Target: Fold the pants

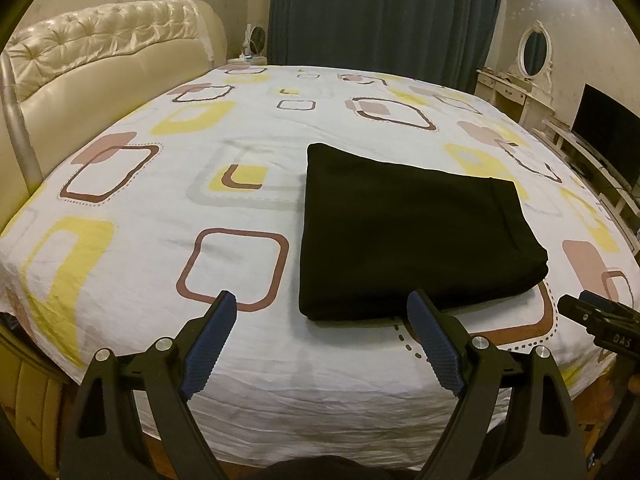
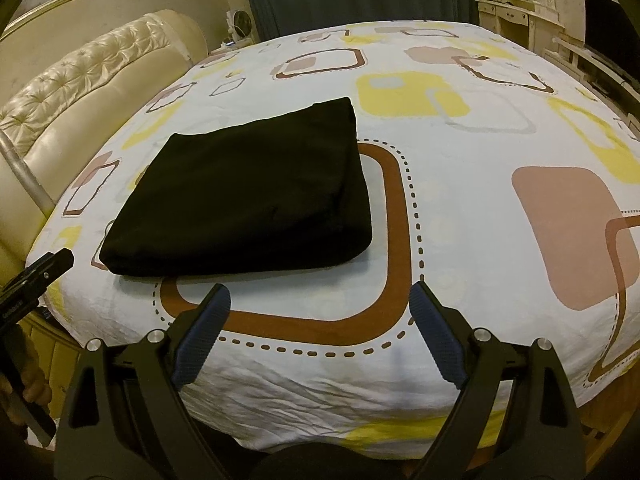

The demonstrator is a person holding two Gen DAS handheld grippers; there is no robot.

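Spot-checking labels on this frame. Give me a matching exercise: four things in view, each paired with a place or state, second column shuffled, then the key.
Things:
1. pants
2. left gripper
3. headboard
4. mirror

Places or states:
A. oval, above the dresser at the far right
B. black, folded flat on the bed sheet
C. cream, tufted, at the left end of the bed
D. open, nothing between its fingers

Pairs: 1-B, 2-D, 3-C, 4-A
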